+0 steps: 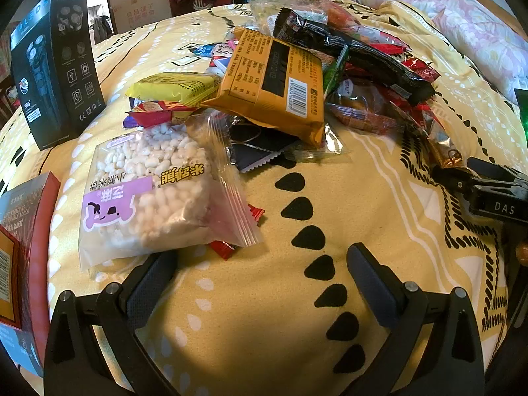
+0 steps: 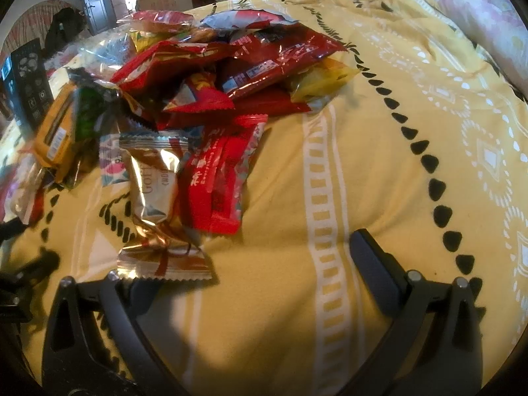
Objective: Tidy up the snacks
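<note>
- Snacks [image 1: 290,76] lie in a loose heap on a yellow patterned bedspread [image 1: 379,204], none sorted yet as far as can be seen; a black box [image 1: 56,66] stands upright at the heap's left, just beside it.
- Left claw [image 1: 260,283]: jaws spread wide, nothing between them, hovering over bare cloth. Its left finger sits at the near edge of a clear zip bag of puffed rice [image 1: 155,191], and I cannot tell whether it touches.
- Right claw [image 2: 254,270]: jaws likewise wide apart and empty. A gold foil packet [image 2: 158,204] lies at its left finger, the crimped end overlapping the fingertip in the right wrist view; contact not confirmed.
- A red packet [image 2: 221,178] lies just beside the gold one, partly tucked under the main heap.
- Handling, puffed rice bag: judged light and bulky, contents brittle. Film is slick; take it by the flat zip strip or a corner, gently, not across the rice cake.
- Handling, gold foil packet: judged light, crinkly, slippery. The pinched waist near its middle looks the surest hold; the flat crimped end is the alternative.
- An orange packet [image 1: 274,89] rests on top of others, tilted; lifting lower items first could shift the heap.
</note>
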Tool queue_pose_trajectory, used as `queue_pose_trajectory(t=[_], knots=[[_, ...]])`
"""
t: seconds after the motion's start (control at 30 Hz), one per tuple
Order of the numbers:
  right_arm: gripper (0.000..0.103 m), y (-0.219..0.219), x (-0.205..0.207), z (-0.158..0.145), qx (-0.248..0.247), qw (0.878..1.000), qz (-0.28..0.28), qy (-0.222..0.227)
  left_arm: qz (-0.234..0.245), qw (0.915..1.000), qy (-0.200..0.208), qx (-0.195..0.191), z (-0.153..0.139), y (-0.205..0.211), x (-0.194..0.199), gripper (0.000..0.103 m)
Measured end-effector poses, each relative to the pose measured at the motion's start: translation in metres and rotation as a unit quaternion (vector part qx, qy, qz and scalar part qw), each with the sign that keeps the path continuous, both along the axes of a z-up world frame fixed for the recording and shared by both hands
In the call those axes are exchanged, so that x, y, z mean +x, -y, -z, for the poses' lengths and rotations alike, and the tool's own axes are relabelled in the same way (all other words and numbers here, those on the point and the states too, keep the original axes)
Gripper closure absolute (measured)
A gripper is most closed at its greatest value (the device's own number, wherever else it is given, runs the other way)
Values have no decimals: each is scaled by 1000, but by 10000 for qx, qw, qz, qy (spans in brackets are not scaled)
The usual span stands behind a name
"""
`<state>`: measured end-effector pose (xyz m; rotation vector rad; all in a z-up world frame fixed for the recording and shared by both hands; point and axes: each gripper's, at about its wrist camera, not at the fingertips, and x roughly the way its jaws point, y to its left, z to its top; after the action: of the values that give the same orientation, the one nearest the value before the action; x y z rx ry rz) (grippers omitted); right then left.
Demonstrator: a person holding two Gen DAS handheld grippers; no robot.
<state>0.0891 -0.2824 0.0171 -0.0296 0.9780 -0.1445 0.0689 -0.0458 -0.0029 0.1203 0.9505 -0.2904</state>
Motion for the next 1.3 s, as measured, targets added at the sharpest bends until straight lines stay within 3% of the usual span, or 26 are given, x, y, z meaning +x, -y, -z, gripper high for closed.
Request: queue_pose_trajectory(t=[0.2,0.4,0.5,0.73,0.83,1.0,1.1,1.3], knots=[[0,-3,1,-1,-125,9999,20,-23,-182,9998,-85,27,-1,4,3,0],[0,-7,3,0,-223,9997,33,-102,-440,9981,-414,132,-4,11,12,0],[0,-10,4,0,-297,9995,31,-118,-634,9976,-281,-54,-3,9,12,0],[0,-12,-2,-1,-246,9997,51,-56,-615,9975,-351,65,-6,9,12,0],[0,-12,-2,-1,-240,9997,53,-57,-769,9965,-202,247,-15,12,6,0],[0,-11,-2,-2,-238,9997,52,-59,-1035,9927,408,459,-58,12,-19,0],[0,-11,-2,-2,-238,9997,51,-59,-1260,9886,754,325,-95,5,-40,0],[0,-12,-2,-2,-237,9997,50,-59,-1725,9802,953,178,-142,-19,-76,0]])
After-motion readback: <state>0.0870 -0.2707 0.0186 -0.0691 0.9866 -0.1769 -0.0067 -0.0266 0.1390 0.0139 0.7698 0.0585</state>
